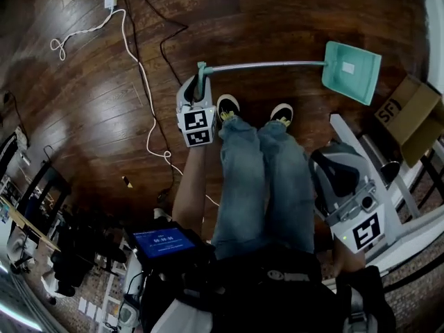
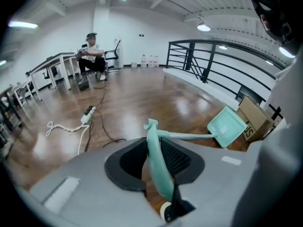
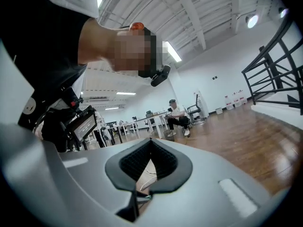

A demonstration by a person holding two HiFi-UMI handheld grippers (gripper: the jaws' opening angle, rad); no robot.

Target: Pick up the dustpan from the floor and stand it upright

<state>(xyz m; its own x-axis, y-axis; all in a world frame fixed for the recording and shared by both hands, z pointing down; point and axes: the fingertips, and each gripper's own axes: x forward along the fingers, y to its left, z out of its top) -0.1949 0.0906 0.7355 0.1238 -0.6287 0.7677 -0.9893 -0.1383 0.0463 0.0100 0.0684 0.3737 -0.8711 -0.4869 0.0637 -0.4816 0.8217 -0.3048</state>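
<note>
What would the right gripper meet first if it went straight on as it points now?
Nothing near: the way looks free over the floor. Far off stand desks, though depth is unclear.

The left arm (image 1: 189, 186) is reaching toward twelve o'clock, with the left claw (image 1: 200, 80) tilting downward and clamping the dustpan handle (image 1: 263, 65), while the right claw (image 3: 150, 145) is pointing level at four o'clock, its jaws pressing together on nothing.

Two grey grippers, jeans, sneakers
The left gripper (image 2: 154, 157) and right gripper (image 3: 150, 162) have black ribbed pads (image 2: 177, 157) and a black-and-white marker cube (image 1: 197, 127) at each rear; blue jeans (image 1: 263, 179), black white-toed sneakers (image 1: 227, 106).
</note>
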